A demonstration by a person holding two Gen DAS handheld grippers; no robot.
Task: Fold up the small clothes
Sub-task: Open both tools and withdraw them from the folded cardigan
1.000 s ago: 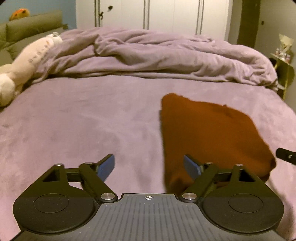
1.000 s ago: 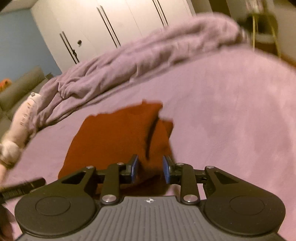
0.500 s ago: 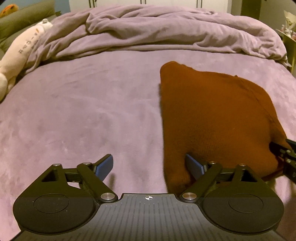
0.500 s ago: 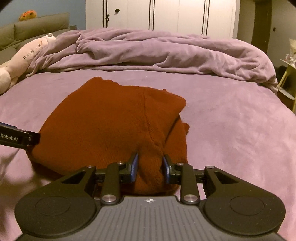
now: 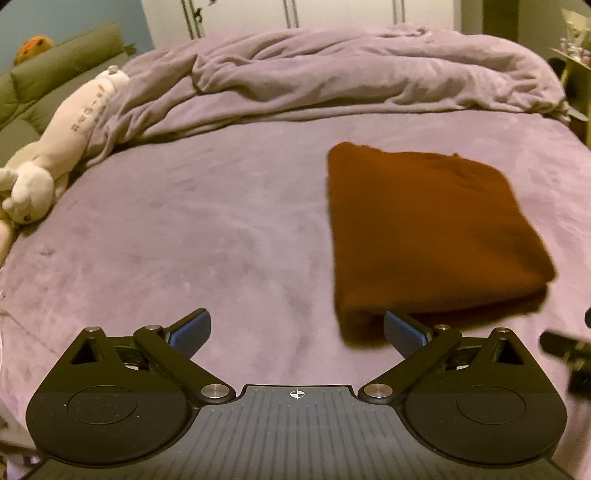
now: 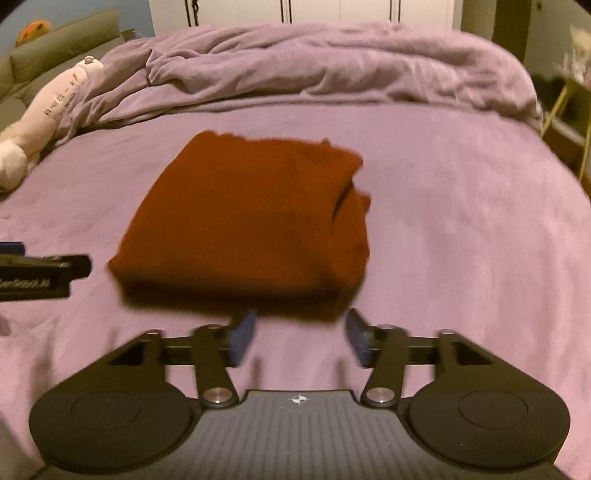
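Observation:
A rust-brown knit garment [image 5: 424, 229] lies folded into a thick rectangle on the purple bed; in the right wrist view the garment [image 6: 251, 218] sits straight ahead. My left gripper [image 5: 297, 332] is open and empty, just short of the garment's near left corner. My right gripper [image 6: 301, 334] is open and empty, just short of the garment's near edge. The left gripper's tip [image 6: 44, 271] shows at the left of the right wrist view, and the right gripper's tip [image 5: 565, 350] shows at the right of the left wrist view.
A rumpled purple duvet [image 5: 351, 77] is heaped across the back of the bed. A cream plush toy [image 5: 62, 147] lies at the left edge beside a green sofa [image 5: 44, 81]. White wardrobe doors [image 6: 295, 11] stand behind. A small yellow side table [image 6: 569, 107] stands at the right.
My right gripper has opened, let go of the garment and drawn back. The garment now lies flat and folded. My left gripper, open throughout, has also pulled back.

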